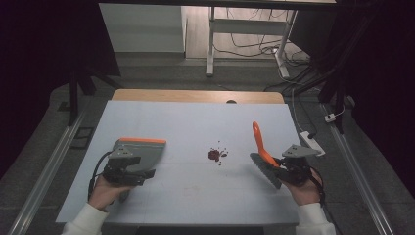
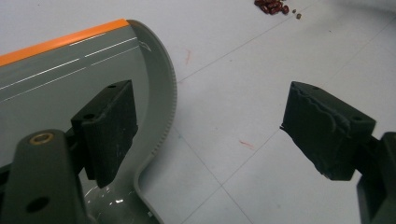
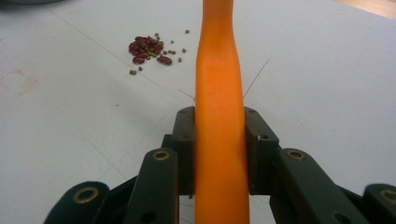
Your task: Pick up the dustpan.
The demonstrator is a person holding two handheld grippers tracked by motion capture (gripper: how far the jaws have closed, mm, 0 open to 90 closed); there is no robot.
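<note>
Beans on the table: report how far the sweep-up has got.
Done: the right gripper is shut on the brush by its orange handle. In hand: the left gripper stands open over the edge of the grey dustpan, one jaw above the pan, not gripping it. Left: the pile of red beans lies unswept on the table between brush and dustpan.

brush (image 1: 264, 156): orange handle tilted up, bristles at table | dustpan (image 1: 142, 152): grey, orange lip, flat, left

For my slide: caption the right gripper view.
Right gripper jaws clamp the orange brush handle, beans scattered on the table beyond.
</note>
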